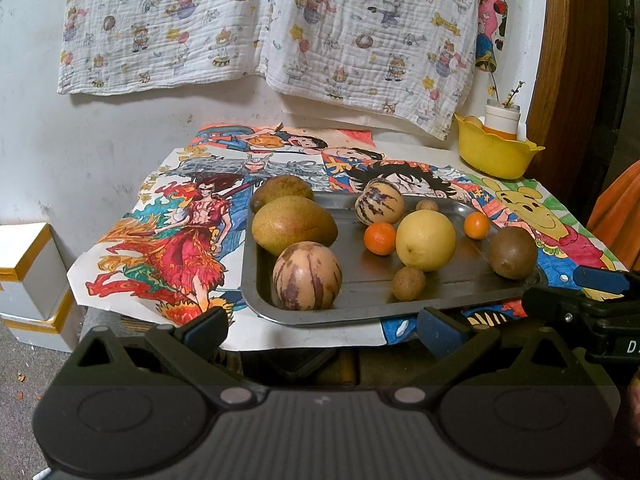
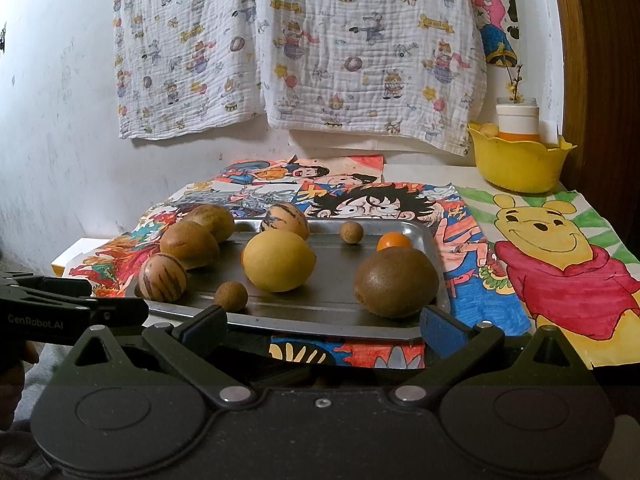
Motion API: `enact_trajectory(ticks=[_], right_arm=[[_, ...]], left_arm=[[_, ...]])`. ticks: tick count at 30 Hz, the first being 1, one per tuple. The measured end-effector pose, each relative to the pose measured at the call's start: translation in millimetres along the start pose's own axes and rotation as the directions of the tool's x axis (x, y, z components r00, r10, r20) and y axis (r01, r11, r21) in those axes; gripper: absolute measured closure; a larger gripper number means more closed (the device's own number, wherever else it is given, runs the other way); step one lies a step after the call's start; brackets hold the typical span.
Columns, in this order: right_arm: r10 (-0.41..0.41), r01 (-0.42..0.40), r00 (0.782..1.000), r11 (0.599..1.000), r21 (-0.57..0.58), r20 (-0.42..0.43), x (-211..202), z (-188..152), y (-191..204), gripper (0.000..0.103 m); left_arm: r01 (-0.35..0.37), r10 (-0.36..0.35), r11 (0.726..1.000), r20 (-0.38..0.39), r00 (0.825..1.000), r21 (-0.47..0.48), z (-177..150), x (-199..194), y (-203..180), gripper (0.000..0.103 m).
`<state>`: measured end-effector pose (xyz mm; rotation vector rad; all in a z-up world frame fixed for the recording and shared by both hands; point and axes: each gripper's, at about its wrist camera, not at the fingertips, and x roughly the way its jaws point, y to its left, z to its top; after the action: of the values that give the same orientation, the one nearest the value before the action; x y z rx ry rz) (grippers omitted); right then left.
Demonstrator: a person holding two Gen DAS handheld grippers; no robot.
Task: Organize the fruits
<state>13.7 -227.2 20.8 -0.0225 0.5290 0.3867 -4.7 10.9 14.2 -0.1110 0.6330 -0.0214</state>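
Behind your small table (image 1: 420, 148), papered with bright cartoon drawings, a printed muslin cloth (image 1: 280, 28) hangs on the white wall. On the drawings sits a shallow steel tray (image 1: 448, 288) carrying the fruit: two brownish-green mangoes (image 1: 294, 224) at its left end, two striped cream melons (image 1: 307, 275), a pale yellow lemon (image 1: 425, 240), two small orange tangerines (image 1: 380, 238), a fuzzy brown kiwi (image 1: 513, 252) and round tan longans (image 1: 408, 283). A scalloped yellow plastic bowl (image 2: 520, 166) waits at the far right corner, probably as the sorting target. Your left gripper (image 1: 322, 330) and right gripper (image 2: 324, 326) hover at the tray's near edge, both spread wide and carrying nothing.
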Motion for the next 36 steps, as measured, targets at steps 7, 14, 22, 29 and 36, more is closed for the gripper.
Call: enact_trajectory(ticks=[7, 14, 22, 29, 36], right_arm=[[0.001, -0.001, 1.000, 1.000, -0.001, -0.001, -0.1, 0.4, -0.2, 0.001], [0.000, 0.000, 1.000, 1.000, -0.001, -0.001, 0.0, 0.3, 0.2, 0.001], [0.000, 0.000, 1.000, 1.000, -0.001, -0.001, -0.1, 0.4, 0.5, 0.001], [0.000, 0.000, 1.000, 1.000, 0.000, -0.002, 0.4, 0.0, 1.3, 0.001], [0.000, 0.000, 1.000, 1.000, 0.000, -0.003, 0.9, 0.3, 1.3, 0.001]], left_arm=[[0.000, 0.000, 1.000, -0.001, 1.000, 0.000, -0.6, 0.0, -0.2, 0.000], [0.000, 0.000, 1.000, -0.001, 1.000, 0.000, -1.1, -0.6, -0.2, 0.000], [0.000, 0.000, 1.000, -0.002, 1.000, 0.000, -0.1, -0.1, -0.3, 0.000], [-0.003, 0.003, 1.000, -0.005, 1.000, 0.002, 0.4, -0.3, -1.0, 0.000], [0.002, -0.001, 1.000, -0.011, 1.000, 0.010, -2.1, 1.4, -1.3, 0.000]])
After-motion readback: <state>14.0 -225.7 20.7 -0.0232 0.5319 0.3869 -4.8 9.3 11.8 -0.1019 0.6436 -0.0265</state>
